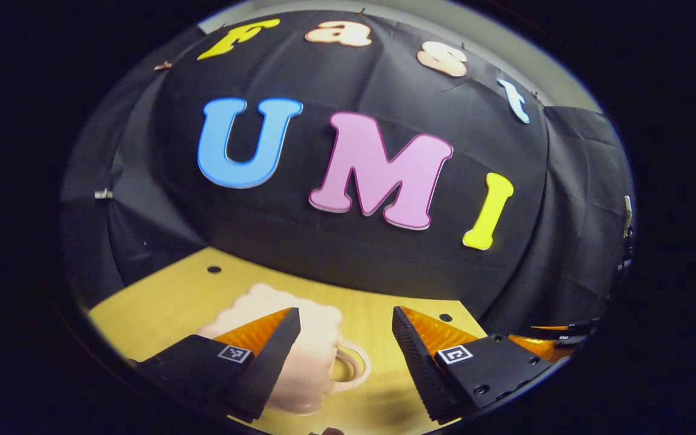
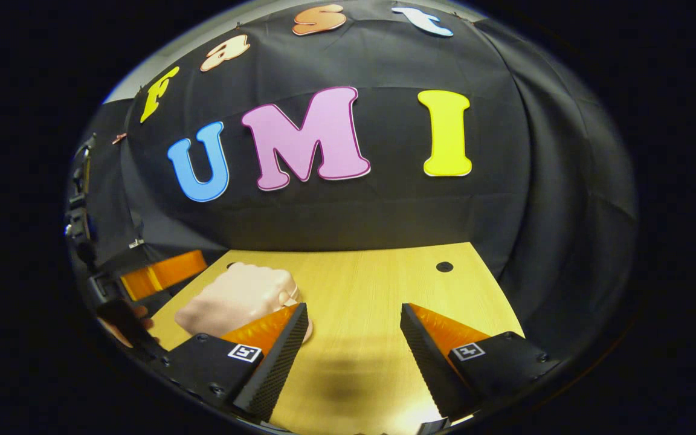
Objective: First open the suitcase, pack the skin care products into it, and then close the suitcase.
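Suitcase [image 1: 306, 356], small, pink, hard-shelled, probably light and slick, lies closed on table [image 1: 173, 302]; handle loop [image 1: 351, 365] offers purchase; both tools [image 1: 345, 356] [image 2: 354, 356] gape wide, empty.

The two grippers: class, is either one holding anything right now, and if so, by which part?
Nothing is held. The left gripper and right gripper are both open above the table; the pink suitcase lies untouched.

A pale wooden table [image 2: 372, 290] with small dark holes stood against the draped black cloth wall [image 2: 354, 217] behind.
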